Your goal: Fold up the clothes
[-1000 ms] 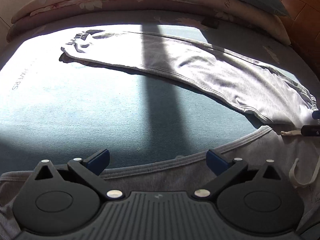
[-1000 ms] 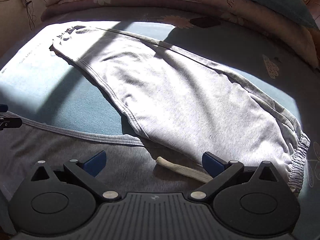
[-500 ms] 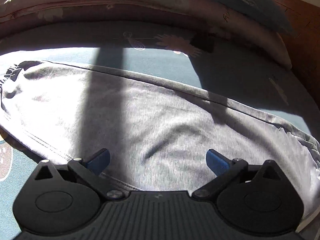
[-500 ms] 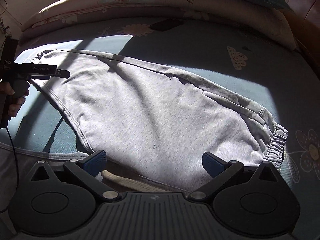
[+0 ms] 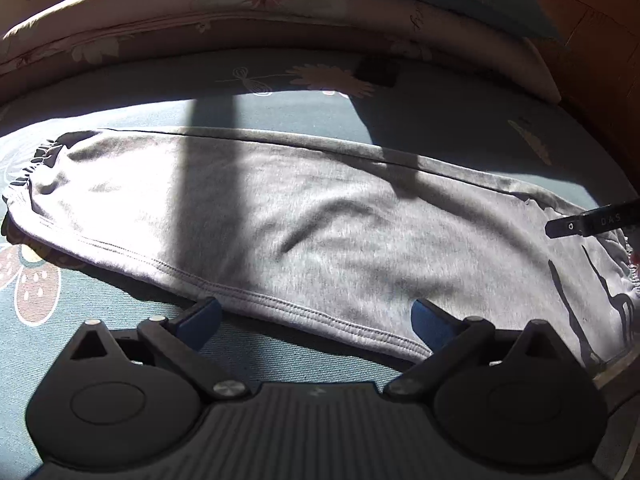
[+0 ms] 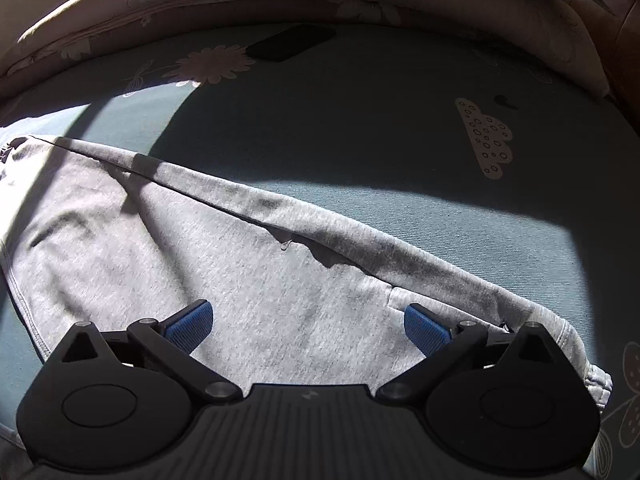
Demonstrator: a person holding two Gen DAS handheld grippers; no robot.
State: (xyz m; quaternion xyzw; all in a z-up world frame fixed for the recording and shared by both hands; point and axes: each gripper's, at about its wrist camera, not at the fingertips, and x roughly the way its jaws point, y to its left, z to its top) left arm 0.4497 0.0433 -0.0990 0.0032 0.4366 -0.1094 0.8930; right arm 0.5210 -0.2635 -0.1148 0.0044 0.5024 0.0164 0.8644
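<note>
Directly ahead of the left gripper (image 5: 316, 316), whose fingers are spread and empty, the stitched hem of the grey sweatpants (image 5: 320, 232) is seen lying flat on the bedsheet (image 5: 100, 320). Under the right gripper (image 6: 308, 324), likewise spread and holding nothing, the same garment is spread, with its waistband (image 6: 576, 344) just to the right. A pinch taken here might catch only the top layer, or sheet as well. Compared with half a second earlier, both grippers are found closer to the cloth. Beyond, a quilt (image 5: 240, 12) is noted.
</note>
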